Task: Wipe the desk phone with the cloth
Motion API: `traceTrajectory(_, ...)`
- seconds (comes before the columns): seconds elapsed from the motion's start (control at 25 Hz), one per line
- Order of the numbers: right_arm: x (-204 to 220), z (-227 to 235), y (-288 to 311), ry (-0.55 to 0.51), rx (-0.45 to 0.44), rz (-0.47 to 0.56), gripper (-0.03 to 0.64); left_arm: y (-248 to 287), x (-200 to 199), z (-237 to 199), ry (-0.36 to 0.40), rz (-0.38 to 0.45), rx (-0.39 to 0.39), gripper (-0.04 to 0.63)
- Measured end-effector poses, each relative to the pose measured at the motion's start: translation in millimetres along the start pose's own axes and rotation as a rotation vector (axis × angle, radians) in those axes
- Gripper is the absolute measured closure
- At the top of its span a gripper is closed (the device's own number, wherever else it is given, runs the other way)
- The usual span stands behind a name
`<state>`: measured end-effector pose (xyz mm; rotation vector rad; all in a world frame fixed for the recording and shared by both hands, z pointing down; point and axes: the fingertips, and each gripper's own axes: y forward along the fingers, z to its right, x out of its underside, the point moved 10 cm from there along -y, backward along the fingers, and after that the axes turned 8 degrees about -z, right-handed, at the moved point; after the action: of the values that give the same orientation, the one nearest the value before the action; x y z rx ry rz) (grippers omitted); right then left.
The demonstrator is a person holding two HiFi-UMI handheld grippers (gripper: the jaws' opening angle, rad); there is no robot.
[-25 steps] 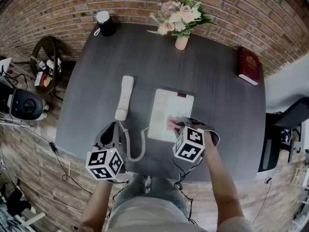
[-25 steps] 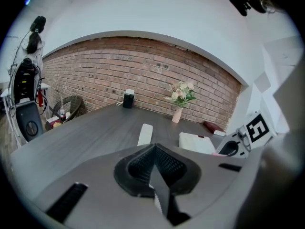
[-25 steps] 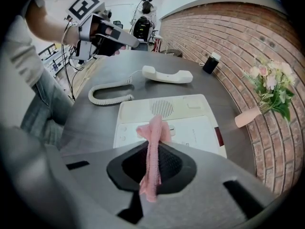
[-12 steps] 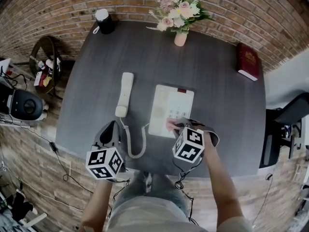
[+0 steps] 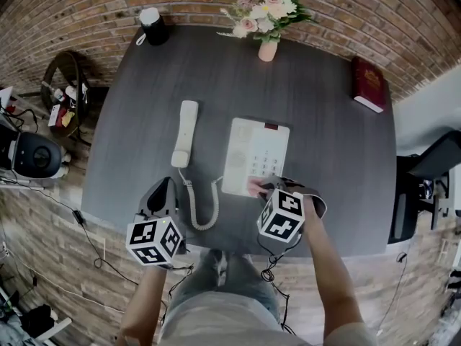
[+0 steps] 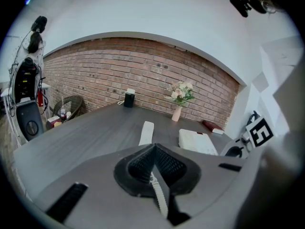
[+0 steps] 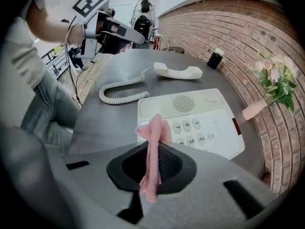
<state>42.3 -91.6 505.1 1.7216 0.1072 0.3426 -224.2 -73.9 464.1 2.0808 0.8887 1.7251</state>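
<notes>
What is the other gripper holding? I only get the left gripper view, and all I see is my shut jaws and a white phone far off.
Observer: The right gripper is shut on a pink cloth.
Operator: Is the cloth on the phone yet?
Observer: Its tip is at the near edge of the desk phone, beside key 7. I can't tell whether it touches.
Operator: And where's my gripper?
Observer: In the head view the left gripper is at the near edge of the table, left of the coiled cord and apart from the phone.
</notes>
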Motion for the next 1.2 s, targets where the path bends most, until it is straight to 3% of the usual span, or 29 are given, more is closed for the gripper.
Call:
traceTrajectory(0.92, -0.8, -38.1, 1.8, 0.054, -0.027, -0.025, 0.597, -11.7, 14.6, -14.6, -0.002, -0.006, 0.028, 0.597)
traceTrajectory(1.2, 1.0, -43.3, -15.5, 0.147, -0.057, 0.048, 0.596, -9.0, 9.6, -11.4, -0.005, 0.016, 0.056, 0.597)
